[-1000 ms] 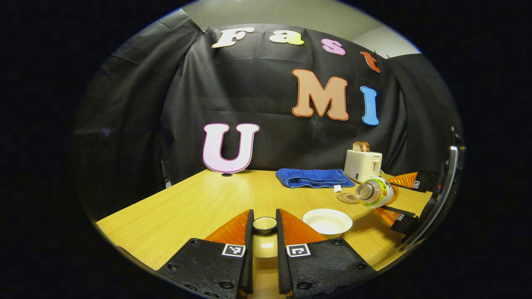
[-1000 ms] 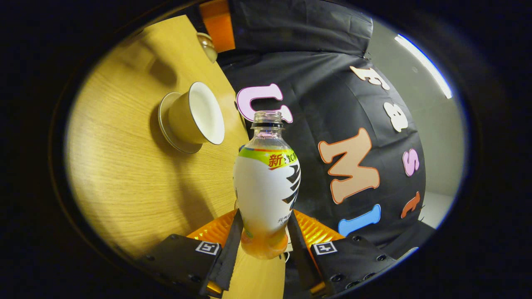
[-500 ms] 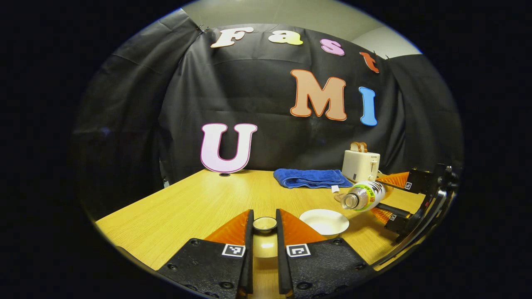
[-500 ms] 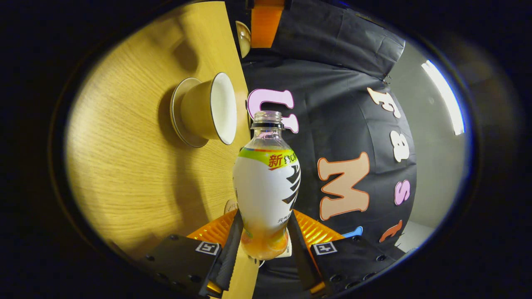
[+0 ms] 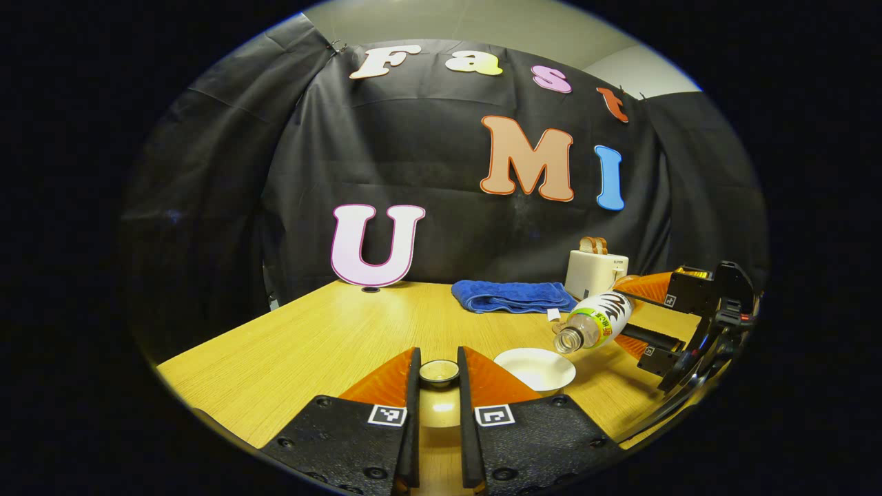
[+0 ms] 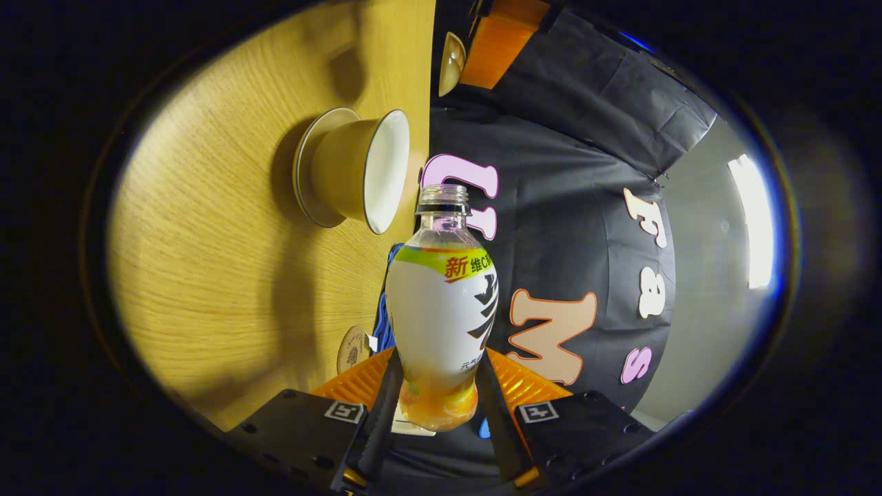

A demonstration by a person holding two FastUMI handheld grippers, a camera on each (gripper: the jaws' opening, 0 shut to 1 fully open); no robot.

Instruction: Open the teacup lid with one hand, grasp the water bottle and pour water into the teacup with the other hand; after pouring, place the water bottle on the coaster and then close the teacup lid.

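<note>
While the left gripper (image 5: 438, 386) pinches the teacup lid (image 5: 439, 373) between its narrowly set fingers, the right gripper (image 6: 433, 406) clamps the water bottle (image 6: 441, 310) near its base, tipped sideways. The bottle's open mouth sits just above the teacup (image 6: 358, 172) rim, up-left of its fingers. The coaster (image 6: 351, 348) lies close on the left.

In the left gripper view, the left gripper (image 5: 438, 413) has two black blocks studded with round screws, each carrying a small square black-and-white marker, with ribbed wedge-shaped panels running forward along the fingers. The right gripper (image 6: 439, 413) has the same build: black screw-studded blocks, a square marker on each, and ribbed panels beside the fingers.
</note>
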